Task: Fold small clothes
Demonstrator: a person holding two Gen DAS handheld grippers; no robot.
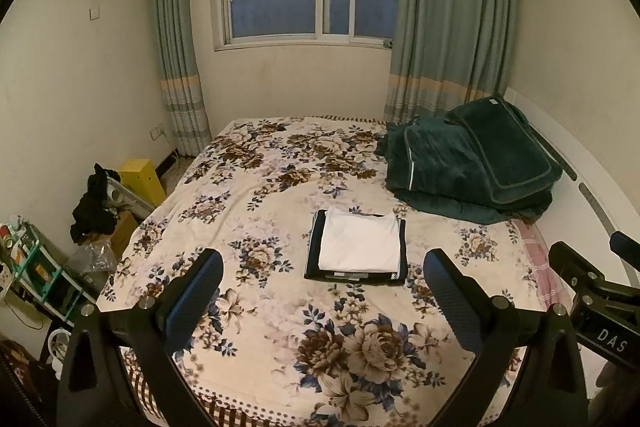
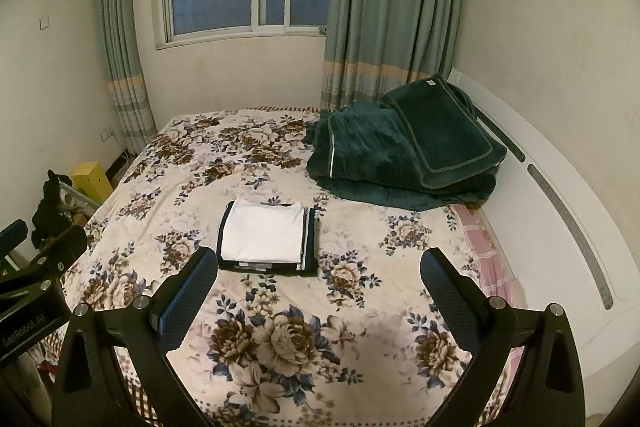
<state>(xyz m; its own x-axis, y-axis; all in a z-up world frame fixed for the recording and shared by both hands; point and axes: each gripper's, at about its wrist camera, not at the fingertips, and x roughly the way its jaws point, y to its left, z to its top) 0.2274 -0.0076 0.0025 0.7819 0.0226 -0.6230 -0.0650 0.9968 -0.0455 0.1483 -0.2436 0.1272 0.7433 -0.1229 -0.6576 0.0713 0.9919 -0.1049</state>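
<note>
A folded white garment lies on top of a folded dark one with a striped edge, forming a small stack in the middle of the floral bed sheet. The right wrist view has the same stack just beyond its left finger. My left gripper is open, held above the near part of the bed, short of the stack, with nothing between its fingers. My right gripper is open too, raised over the bed with the stack ahead and to its left. Each gripper's body shows at the edge of the other's view.
A dark green folded blanket is piled at the bed's far right by the white headboard. Left of the bed stand a yellow box, dark clothing on a rack and a cluttered shelf. Window and curtains lie behind.
</note>
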